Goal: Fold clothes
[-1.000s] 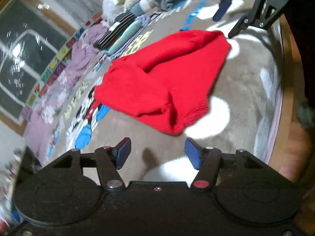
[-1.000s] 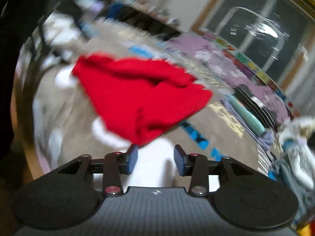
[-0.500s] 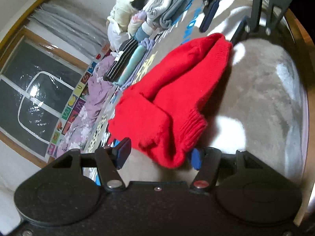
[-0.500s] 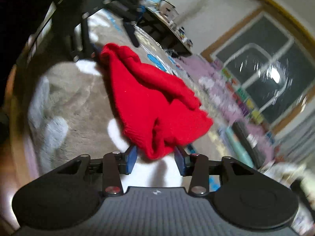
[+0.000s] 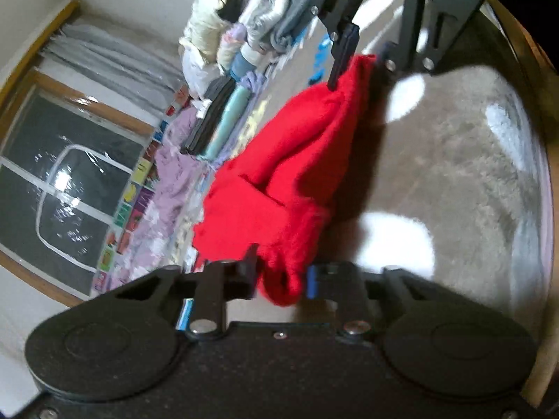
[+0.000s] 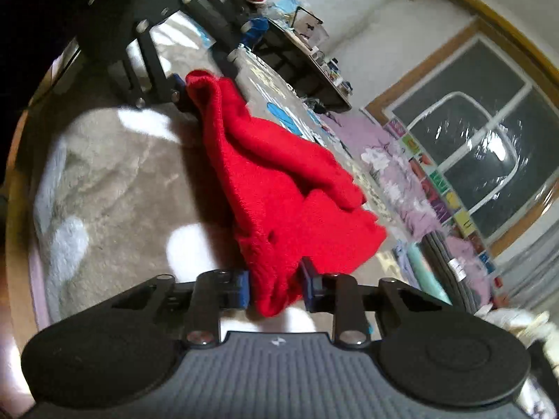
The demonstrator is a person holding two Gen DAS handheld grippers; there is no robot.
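Note:
A red knit sweater [image 5: 290,174] hangs stretched between my two grippers above a grey plush rug [image 5: 454,160]. My left gripper [image 5: 281,276] is shut on one ribbed corner of the sweater. My right gripper [image 6: 276,288] is shut on the opposite corner; it also shows at the top of the left wrist view [image 5: 363,59], pinching the far end. The left gripper shows at the top left of the right wrist view [image 6: 181,96]. The sweater [image 6: 279,181] sags in folds between them, with its far side lifted off the rug.
Folded clothes [image 5: 223,118] are stacked beside a purple blanket [image 5: 167,181] along the far side. A heap of unfolded laundry [image 5: 251,17] lies beyond. A low table [image 6: 307,59] with clutter stands by the wall. A dark window [image 6: 471,146] is behind.
Both grippers moved in to the sweater's corners and closed on them. The sweater went from lying flat on the rug to being lifted and stretched between the grippers.

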